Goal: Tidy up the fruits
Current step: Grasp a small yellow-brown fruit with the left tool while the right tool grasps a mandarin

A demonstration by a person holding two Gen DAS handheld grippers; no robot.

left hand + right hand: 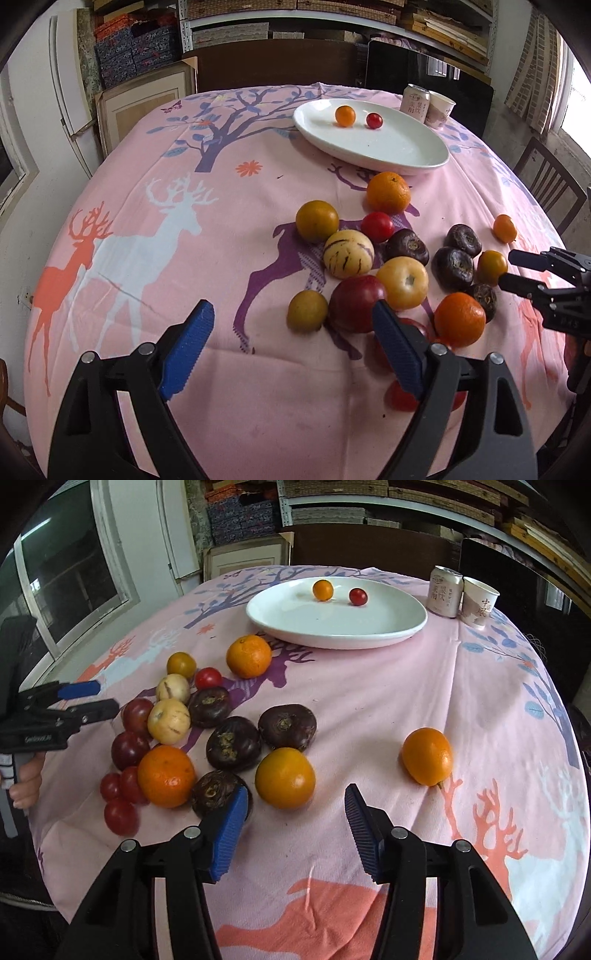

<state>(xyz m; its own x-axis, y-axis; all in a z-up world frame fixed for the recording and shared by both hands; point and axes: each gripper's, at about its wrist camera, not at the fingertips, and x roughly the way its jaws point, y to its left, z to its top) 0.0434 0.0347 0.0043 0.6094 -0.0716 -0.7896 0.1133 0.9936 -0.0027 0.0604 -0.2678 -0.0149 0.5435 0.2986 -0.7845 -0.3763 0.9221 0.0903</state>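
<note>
A white plate (373, 157) (332, 627) at the far side of the table holds a small orange fruit (345, 115) and a cherry tomato (374, 120). Nearer lies a loose pile of mandarins (166, 776), dark brown fruits (233, 743), pale striped fruits (348, 253) and red tomatoes (120, 816). My left gripper (293, 314) is open, and a small yellow-green fruit (307, 310) lies just beyond its tips. My right gripper (297, 794) is open too; a round orange-yellow fruit (285, 777) sits just ahead between its fingertips, untouched. A lone orange fruit (427, 756) lies apart on the right.
A drink can (445, 596) and a paper cup (478, 602) stand to the right of the plate. Dark chairs (546, 188) ring the pink deer-print tablecloth (184, 258). Shelves with boxes fill the back wall. A person's hand (24, 790) grips the left tool.
</note>
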